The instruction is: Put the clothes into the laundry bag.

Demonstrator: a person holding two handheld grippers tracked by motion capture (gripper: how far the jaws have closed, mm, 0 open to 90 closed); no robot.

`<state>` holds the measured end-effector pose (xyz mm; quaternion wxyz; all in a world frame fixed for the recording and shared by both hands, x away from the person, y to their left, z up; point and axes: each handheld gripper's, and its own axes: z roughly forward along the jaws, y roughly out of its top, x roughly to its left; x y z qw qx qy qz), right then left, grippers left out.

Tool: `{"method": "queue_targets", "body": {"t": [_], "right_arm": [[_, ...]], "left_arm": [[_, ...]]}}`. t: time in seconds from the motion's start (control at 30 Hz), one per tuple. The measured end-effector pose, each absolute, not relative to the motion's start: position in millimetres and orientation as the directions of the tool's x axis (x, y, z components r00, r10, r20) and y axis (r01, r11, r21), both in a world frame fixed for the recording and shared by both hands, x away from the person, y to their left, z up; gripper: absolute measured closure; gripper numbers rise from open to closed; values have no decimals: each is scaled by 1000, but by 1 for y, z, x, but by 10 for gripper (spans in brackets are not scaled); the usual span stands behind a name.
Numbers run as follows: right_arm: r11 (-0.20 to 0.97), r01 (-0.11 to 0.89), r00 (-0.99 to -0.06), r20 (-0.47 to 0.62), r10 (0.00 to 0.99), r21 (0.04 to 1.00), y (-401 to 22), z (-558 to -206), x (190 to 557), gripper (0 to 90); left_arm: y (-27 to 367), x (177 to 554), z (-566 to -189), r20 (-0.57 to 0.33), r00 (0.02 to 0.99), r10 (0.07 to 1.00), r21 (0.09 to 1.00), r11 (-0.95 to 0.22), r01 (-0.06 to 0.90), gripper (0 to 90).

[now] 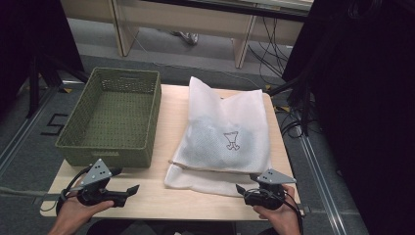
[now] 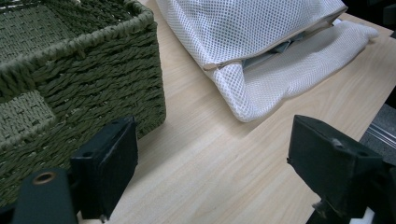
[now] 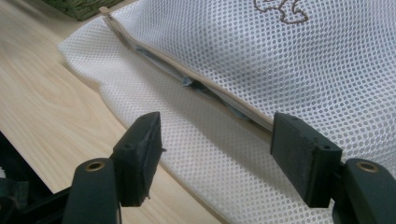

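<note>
A white mesh laundry bag (image 1: 220,137) with a small line drawing on it lies on the right half of the wooden table (image 1: 166,196). Its open zip edge (image 3: 191,84) shows grey-blue cloth inside. My right gripper (image 1: 241,188) stands open at the bag's near right corner. In the right gripper view the gripper (image 3: 217,126) has its jaws spread over the bag's lower flap (image 3: 201,154) without pressing it. My left gripper (image 1: 132,190) is open over bare wood near the front left. In the left gripper view the gripper (image 2: 212,135) holds nothing.
An empty green woven basket (image 1: 112,156) stands on the table's left half, its near wall (image 2: 93,65) close beside my left jaws. The table's front edge is right by both hands. Desk legs (image 1: 242,44) and cables (image 1: 293,122) lie on the floor beyond.
</note>
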<state>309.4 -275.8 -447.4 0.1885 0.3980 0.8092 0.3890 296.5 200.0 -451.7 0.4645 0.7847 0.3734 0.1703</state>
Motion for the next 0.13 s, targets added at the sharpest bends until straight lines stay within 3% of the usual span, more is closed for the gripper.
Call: {"method": "queue_targets", "body": {"t": [0.03, 0.13], "right_arm": [[405, 468, -626, -29, 779, 785, -278, -448, 312, 344], [401, 476, -619, -25, 785, 783, -277, -448, 311, 343]], "left_arm": [[203, 300, -451, -39, 690, 723, 859, -329, 392, 152], [202, 298, -452, -80, 669, 739, 856, -293, 425, 151]]}}
